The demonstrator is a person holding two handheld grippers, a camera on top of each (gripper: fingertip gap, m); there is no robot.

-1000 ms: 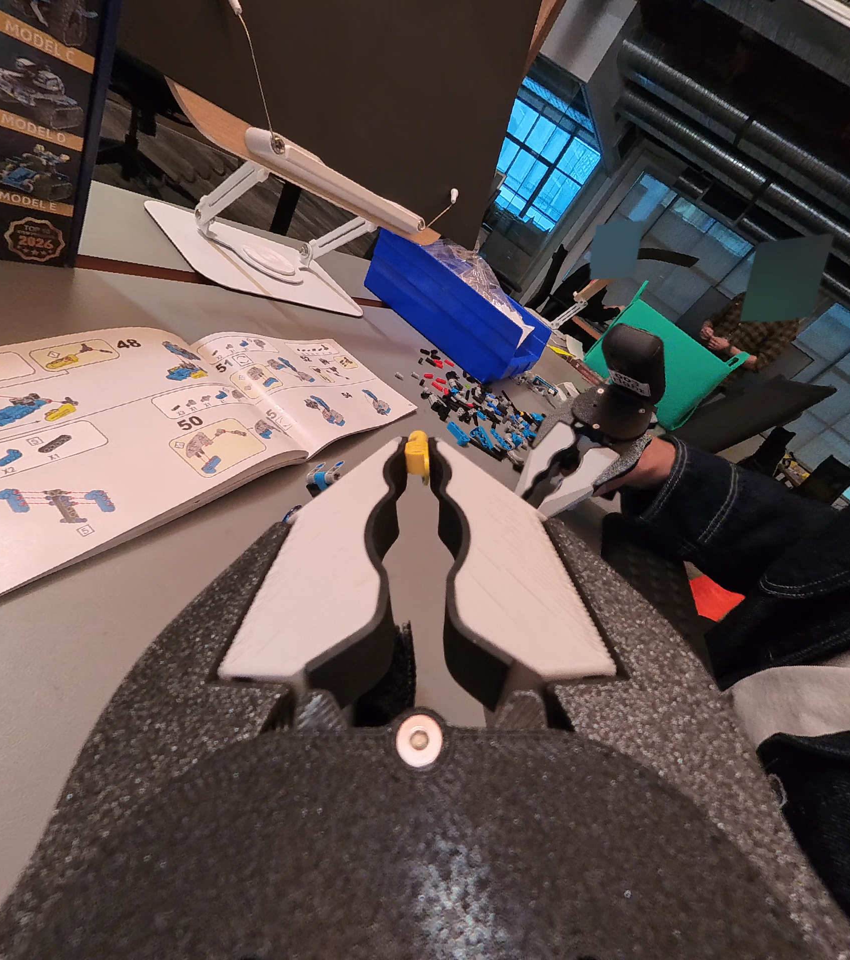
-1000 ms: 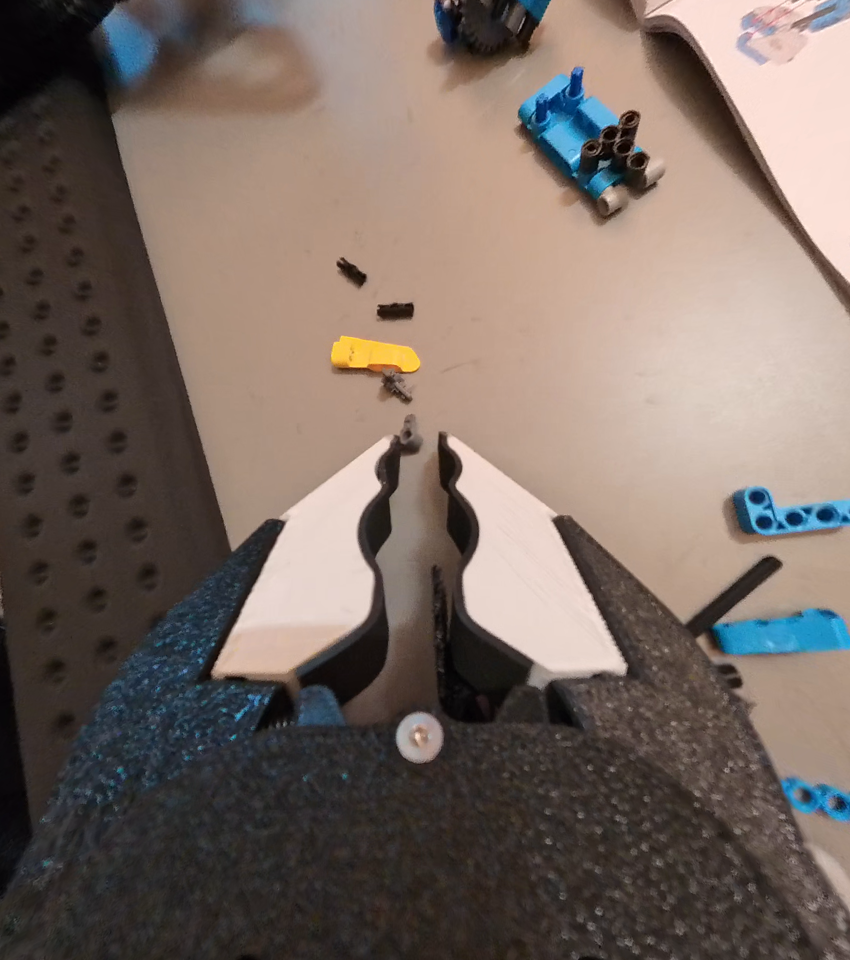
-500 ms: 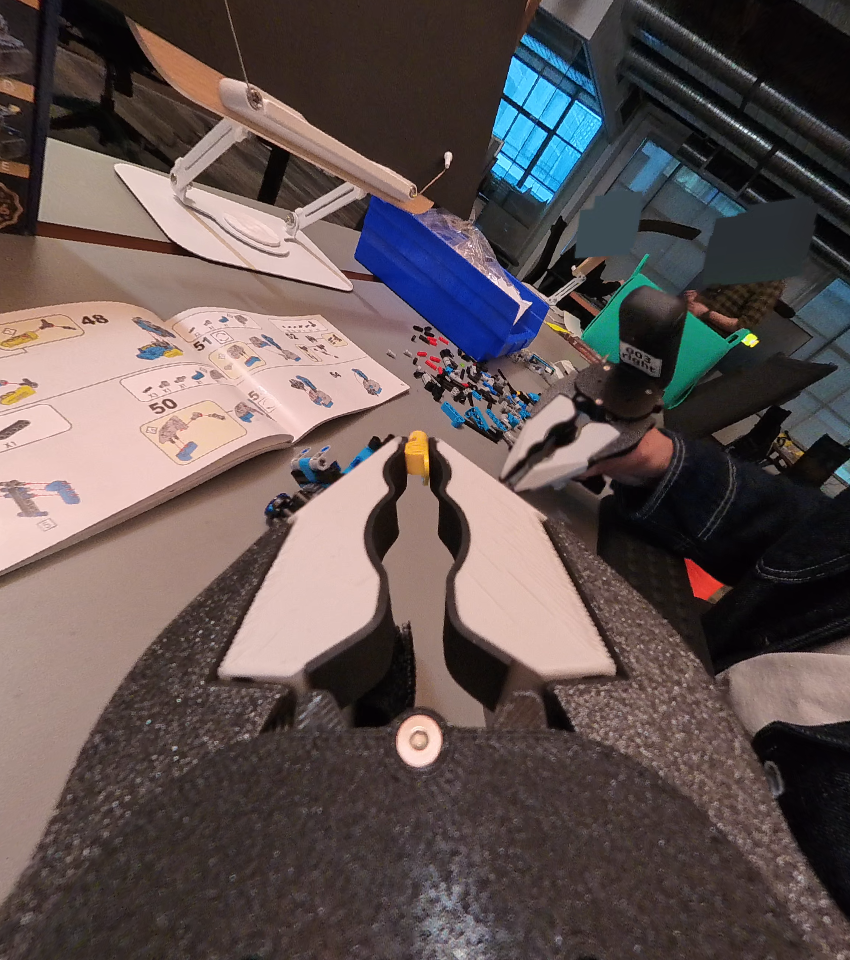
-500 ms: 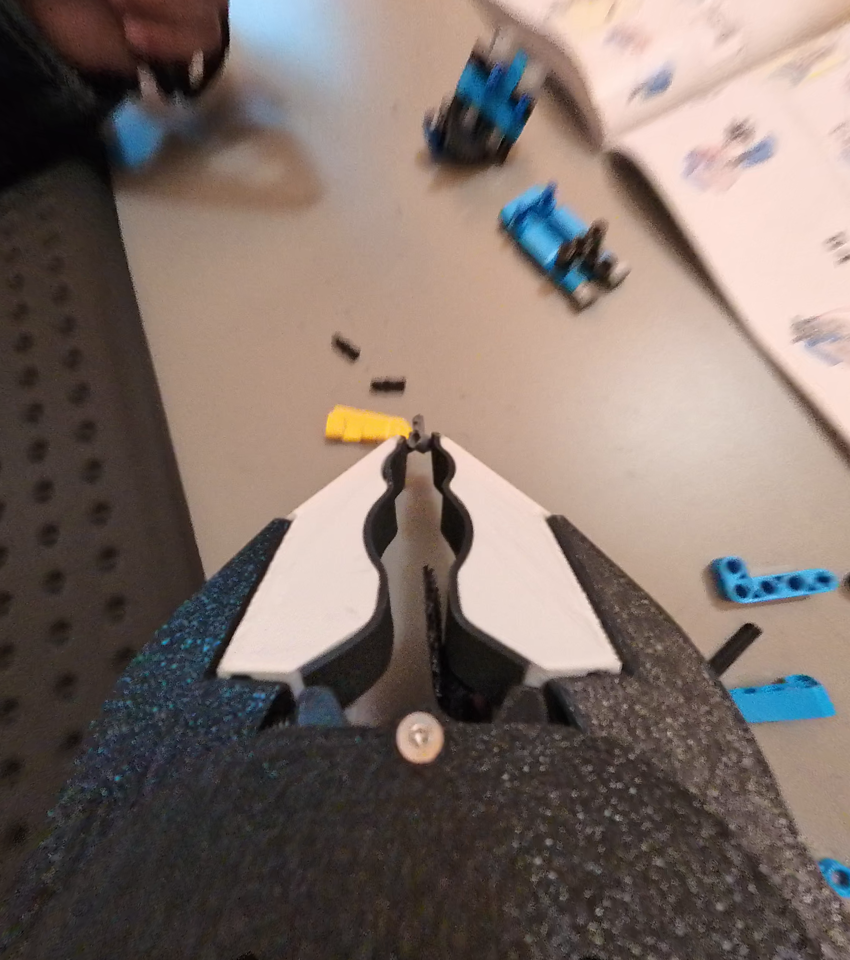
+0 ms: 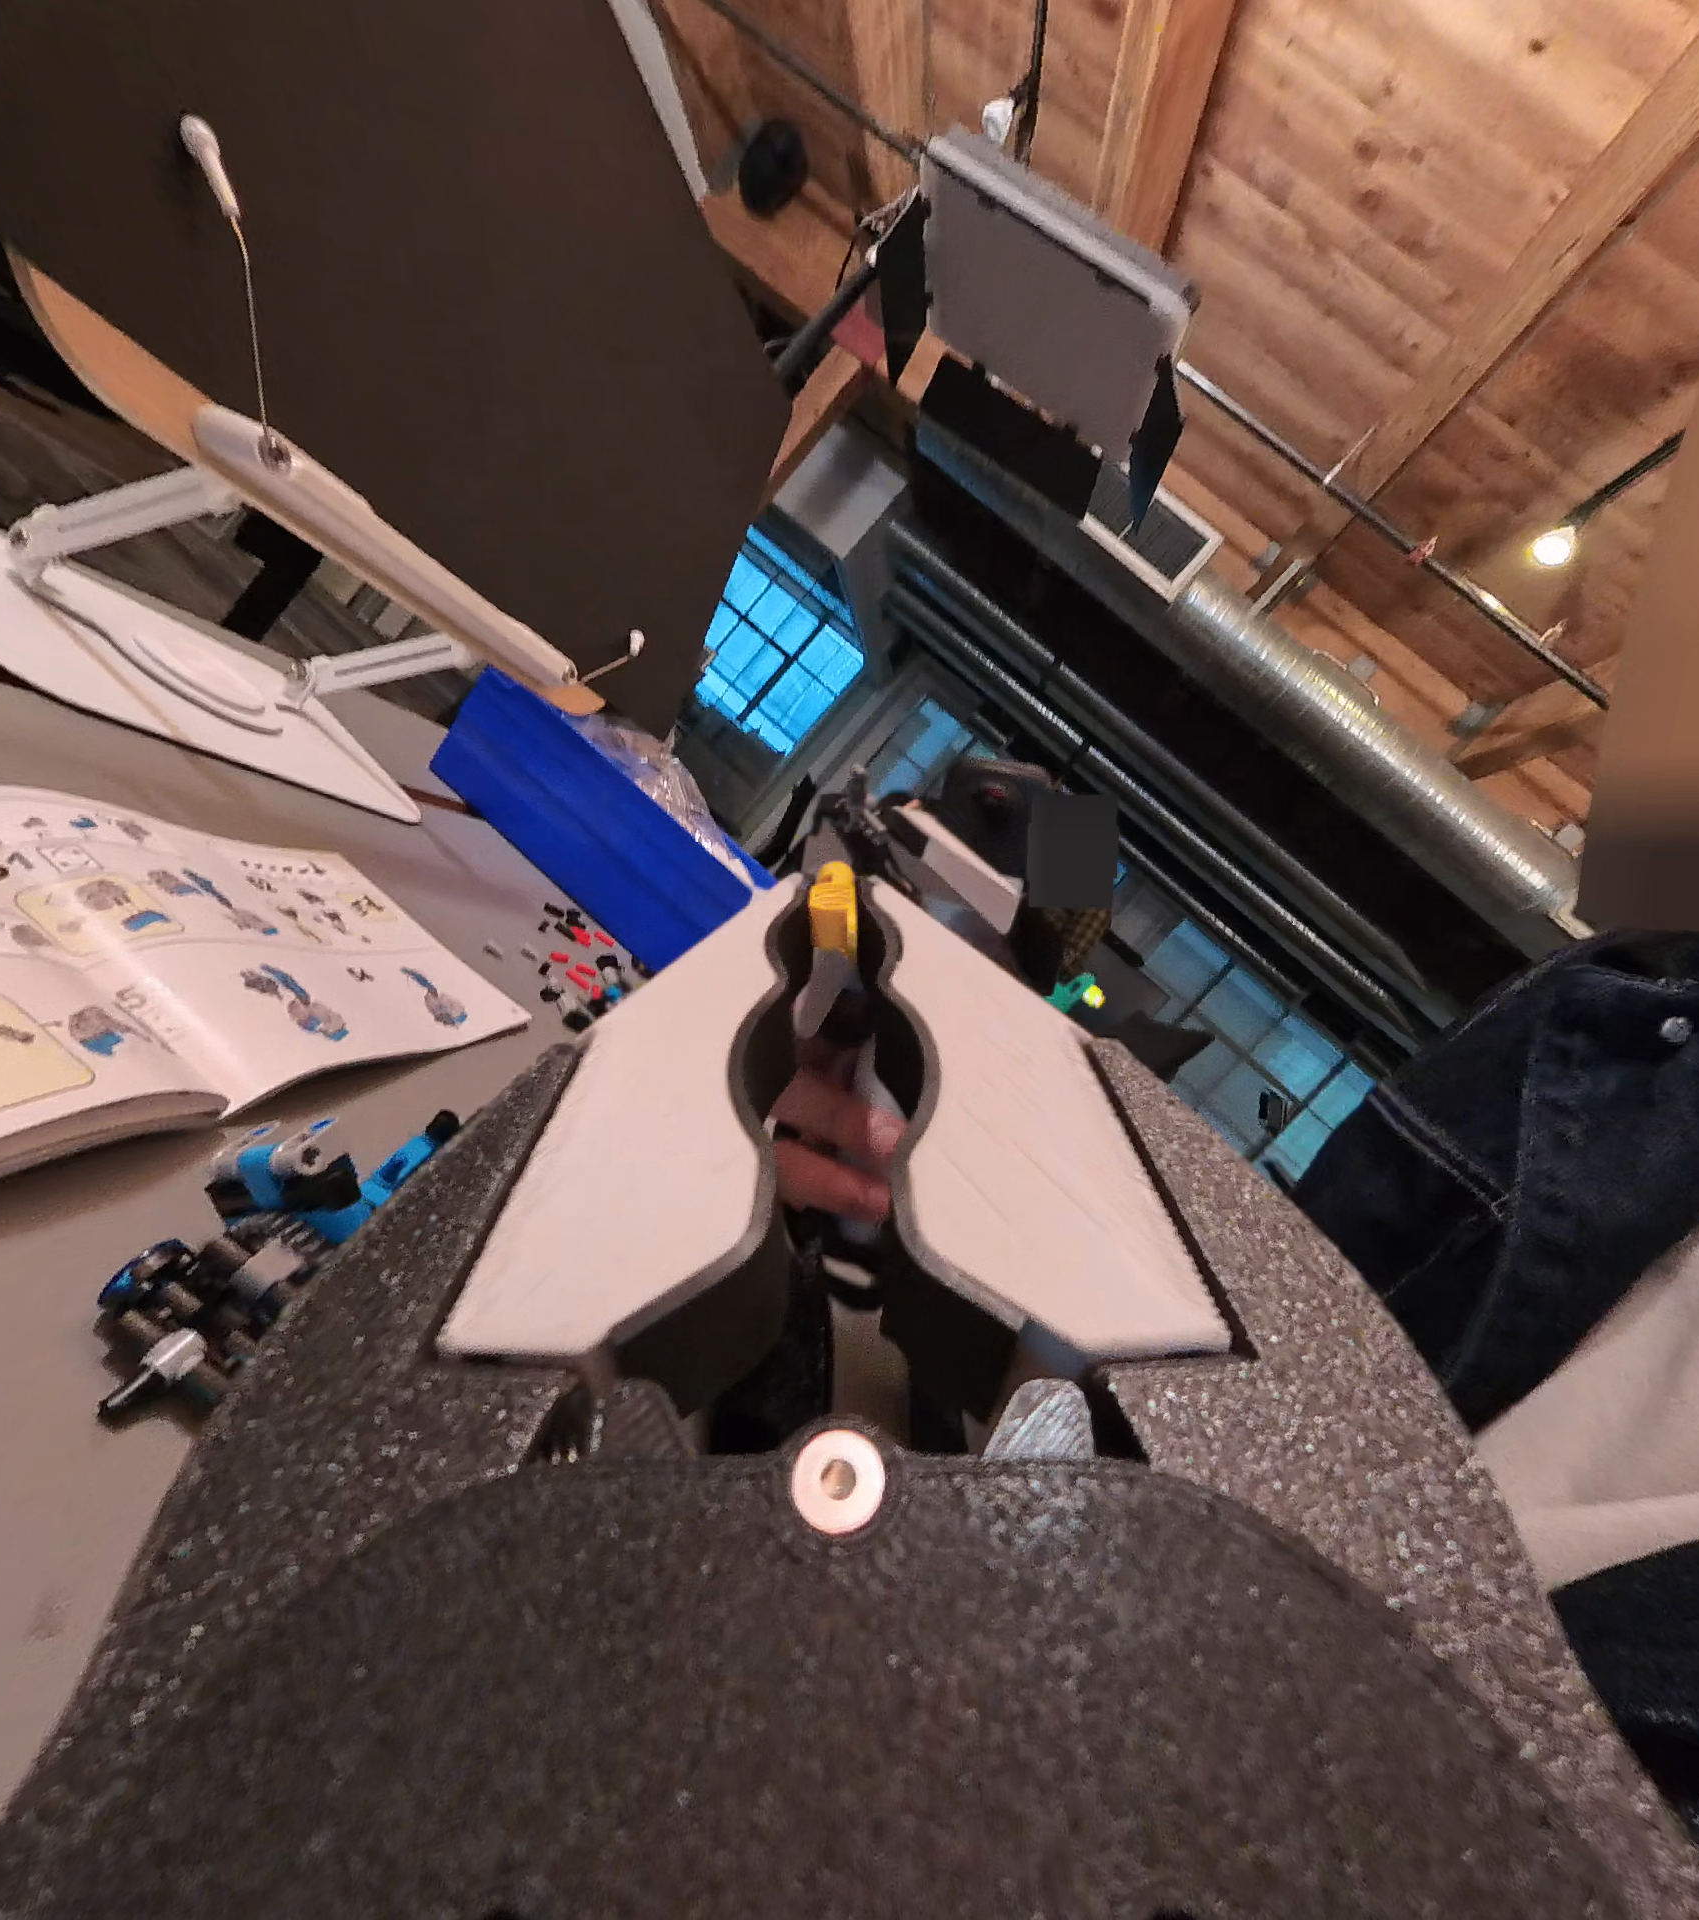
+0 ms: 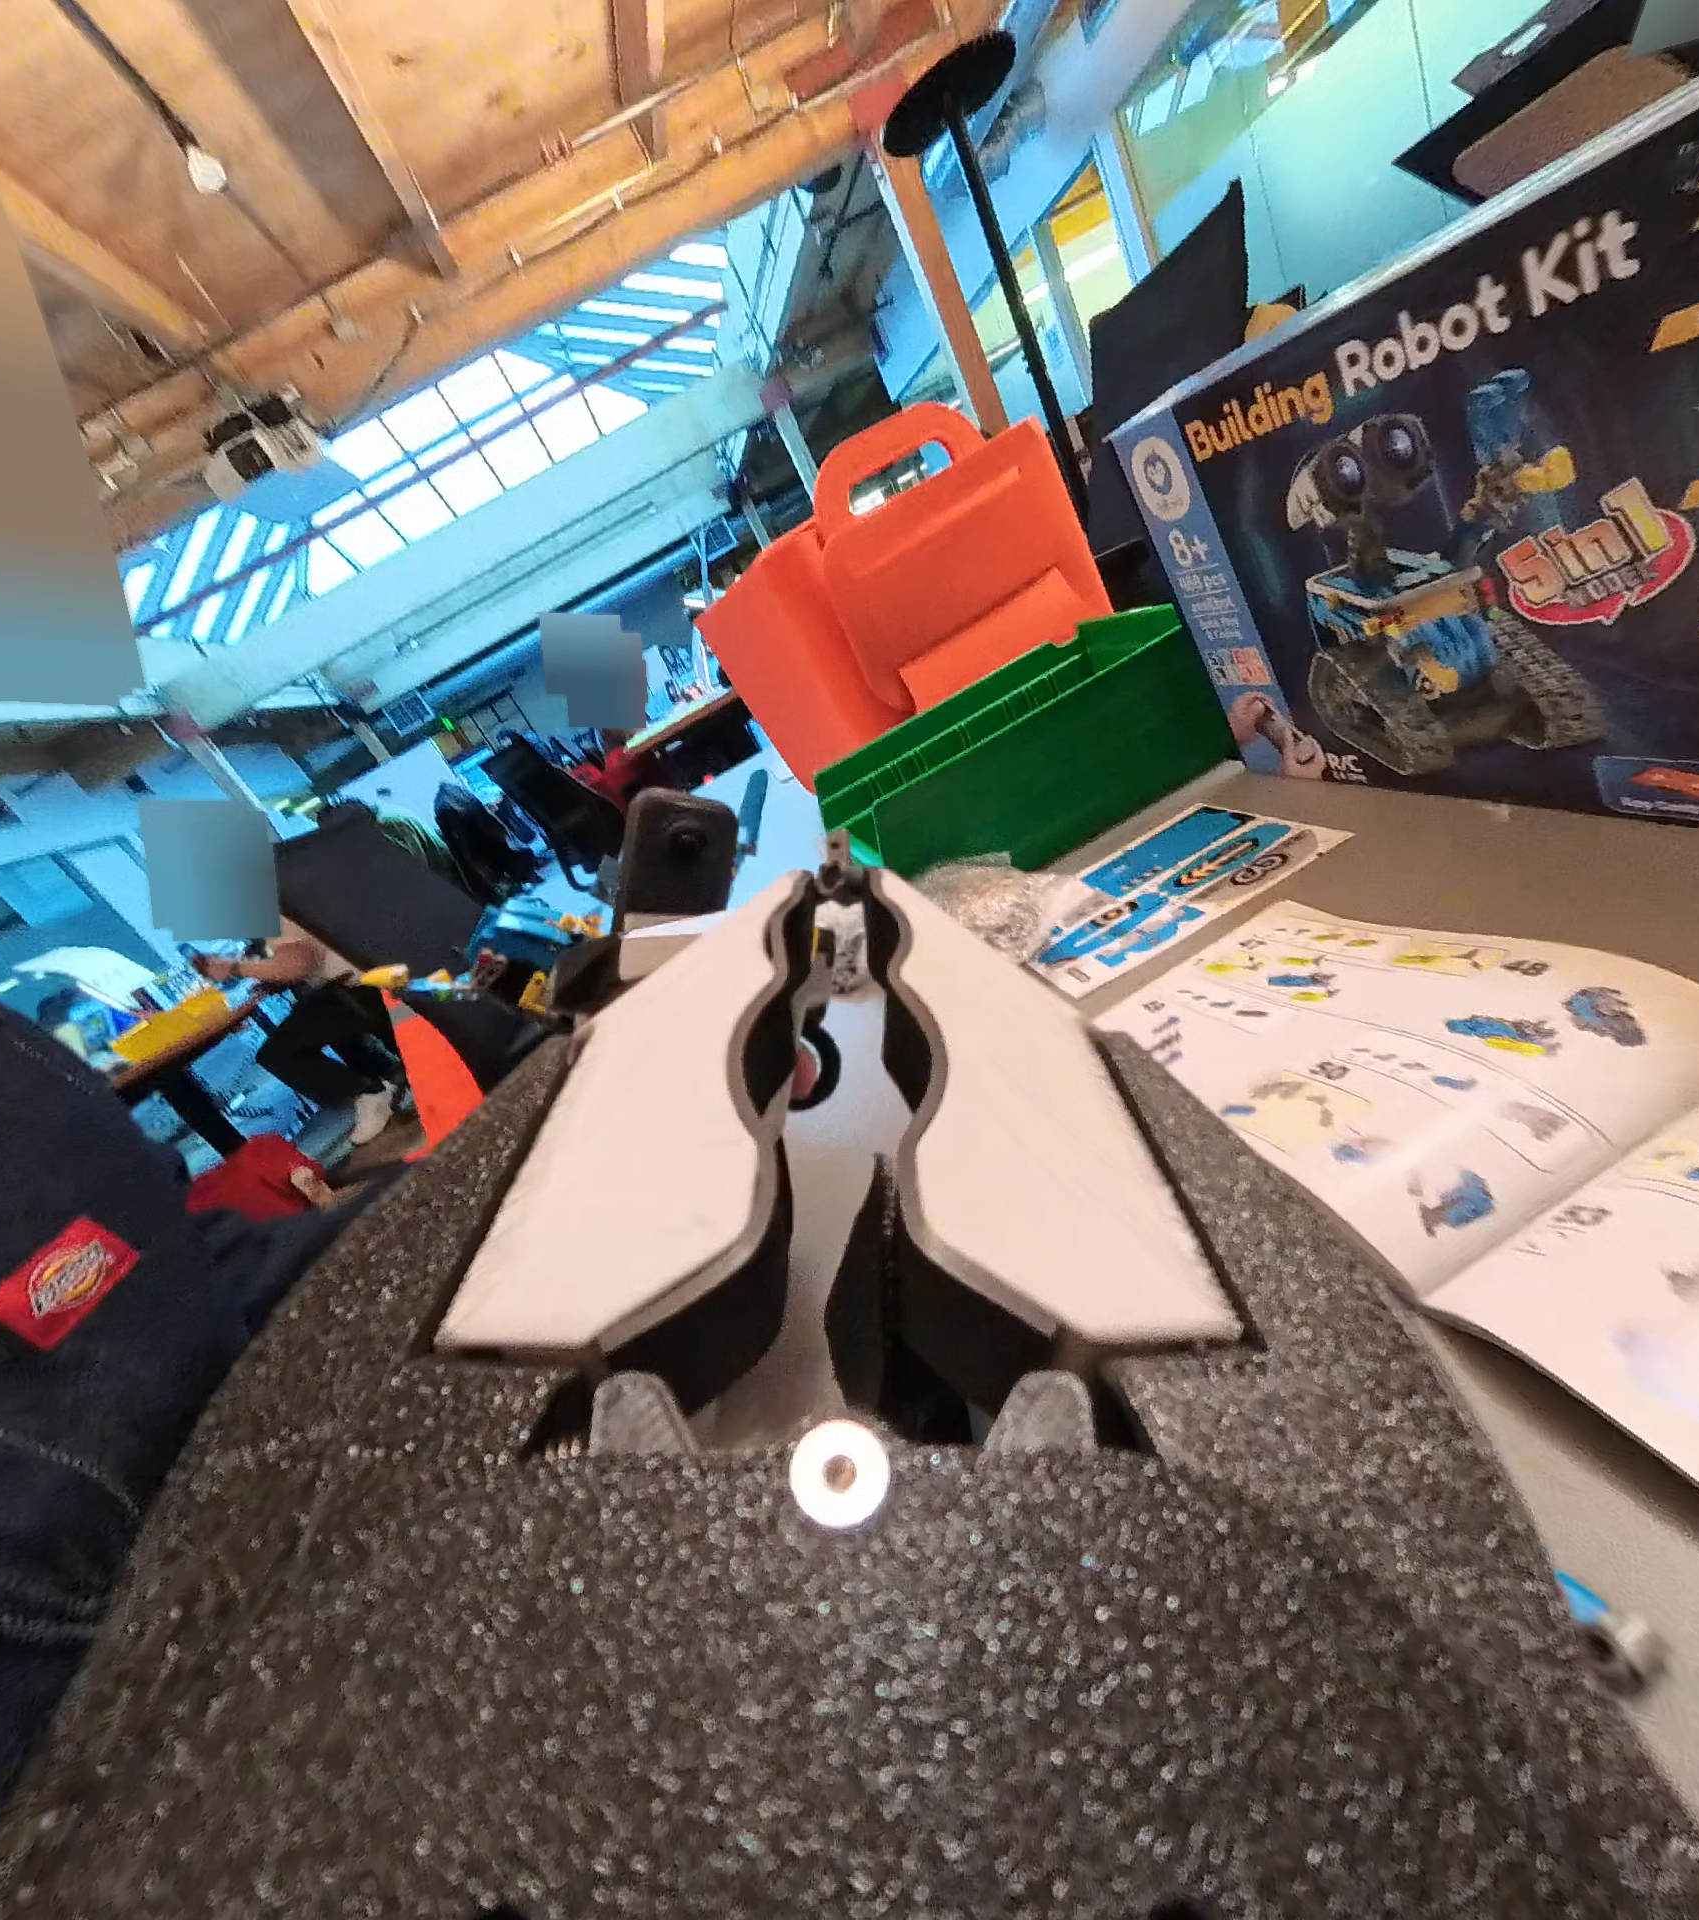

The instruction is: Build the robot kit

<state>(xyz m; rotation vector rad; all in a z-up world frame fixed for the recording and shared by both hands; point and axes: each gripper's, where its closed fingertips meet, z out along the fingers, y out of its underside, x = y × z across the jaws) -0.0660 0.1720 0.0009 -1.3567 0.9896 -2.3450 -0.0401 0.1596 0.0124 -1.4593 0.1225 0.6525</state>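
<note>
My left gripper (image 5: 837,885) is shut on a small yellow brick piece (image 5: 832,920) and holds it up in the air, tilted toward the ceiling. My right gripper (image 6: 840,883) is shut on a tiny black pin (image 6: 837,862), also raised off the table. The two grippers face each other tip to tip. In the left wrist view the black pin (image 5: 860,816) shows just above the yellow piece, and a hand (image 5: 829,1143) shows through the gap. In the right wrist view the left gripper's camera (image 6: 673,862) stands just behind my fingertips.
An open instruction booklet (image 5: 149,987) lies on the grey table, with a partly built blue model (image 5: 273,1184) before it and loose small pieces (image 5: 575,966) near a blue bin (image 5: 596,821). A kit box (image 6: 1499,571), green bin (image 6: 1032,758) and orange case (image 6: 907,561) stand behind. My two grippers' fingertips are within a few centimetres of each other.
My right gripper shut on the black pin and lifted it off the table. Both grippers rose and tilted upward, coming tip to tip. The left still grips the yellow piece.
</note>
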